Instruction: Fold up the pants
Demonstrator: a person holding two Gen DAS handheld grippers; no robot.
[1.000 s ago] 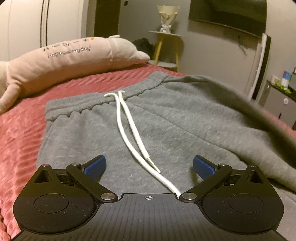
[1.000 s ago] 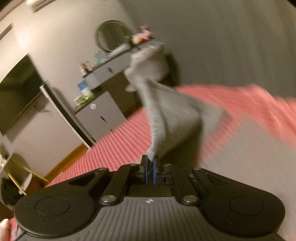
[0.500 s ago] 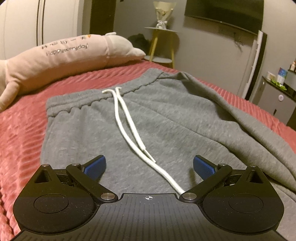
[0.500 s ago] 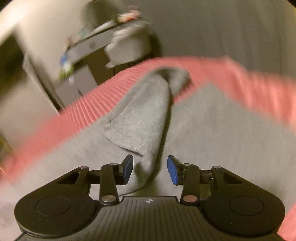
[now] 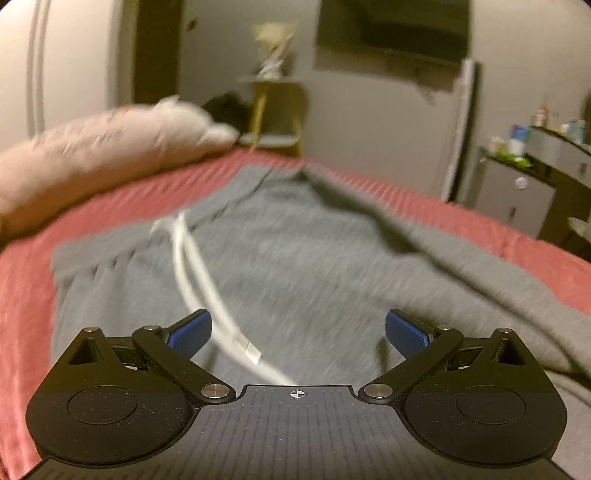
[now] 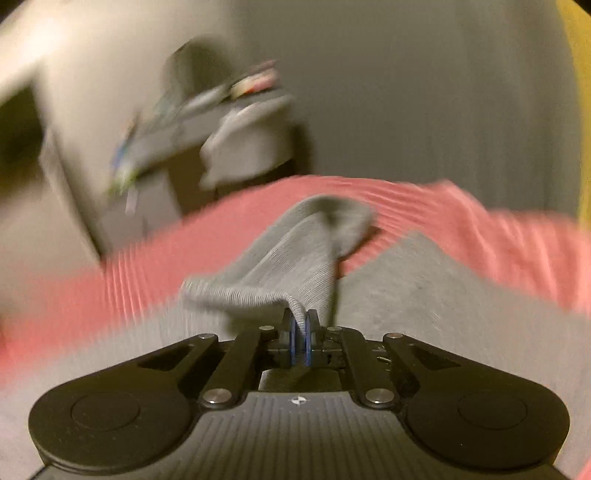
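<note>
Grey sweatpants lie on a red ribbed bedspread, waistband at the far side, with a white drawstring running toward me. My left gripper is open and empty, low over the seat of the pants, with the drawstring end between its blue pads. In the right wrist view my right gripper is shut on the ribbed cuff of a grey pant leg, which rises a little off the bedspread. More grey fabric lies under it.
A long pink plush pillow lies at the far left of the bed. Beyond the bed stand a yellow stool, a wall-mounted TV and a grey dresser with small items. The same dresser shows blurred in the right wrist view.
My right gripper, open over the pant leg half a second ago, has shut on the cuff. My left gripper stayed open and shifted to the right, so the drawstring now lies further left.
</note>
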